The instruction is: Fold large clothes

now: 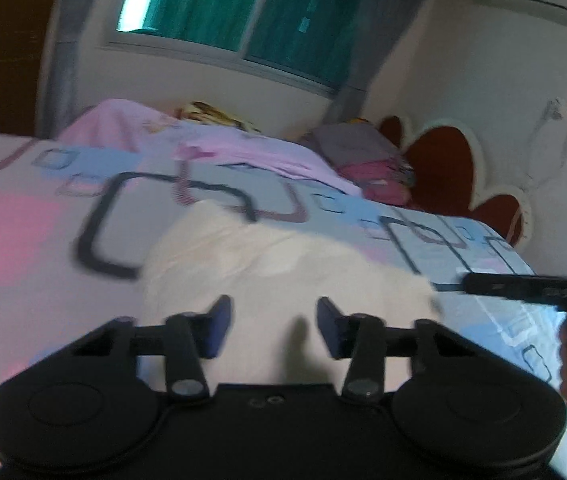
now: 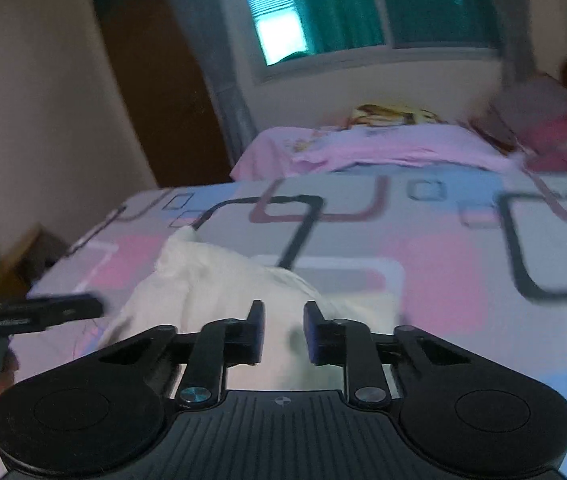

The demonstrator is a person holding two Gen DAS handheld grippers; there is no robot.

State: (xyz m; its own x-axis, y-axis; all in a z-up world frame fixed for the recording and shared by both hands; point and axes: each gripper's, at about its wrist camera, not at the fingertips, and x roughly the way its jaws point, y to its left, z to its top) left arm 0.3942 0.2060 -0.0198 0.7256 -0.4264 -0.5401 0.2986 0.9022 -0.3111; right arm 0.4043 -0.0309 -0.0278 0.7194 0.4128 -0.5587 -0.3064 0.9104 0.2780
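Observation:
A cream-white garment (image 1: 275, 264) lies bunched on the patterned bedsheet (image 1: 31, 216). My left gripper (image 1: 273, 326) is open and empty, just above the garment's near edge. The garment also shows in the right wrist view (image 2: 211, 280). My right gripper (image 2: 283, 330) is open and empty over its near part. The right gripper's finger shows at the right edge of the left wrist view (image 1: 523, 286). The left gripper's finger shows at the left edge of the right wrist view (image 2: 43, 312). Both views are motion-blurred.
A pink sheet (image 1: 219, 140) and pillows (image 1: 367, 160) lie at the far side of the bed. A red and white headboard (image 1: 455, 164) stands at the right. A window (image 1: 243, 12) is on the back wall, a brown door (image 2: 155, 92) at the left.

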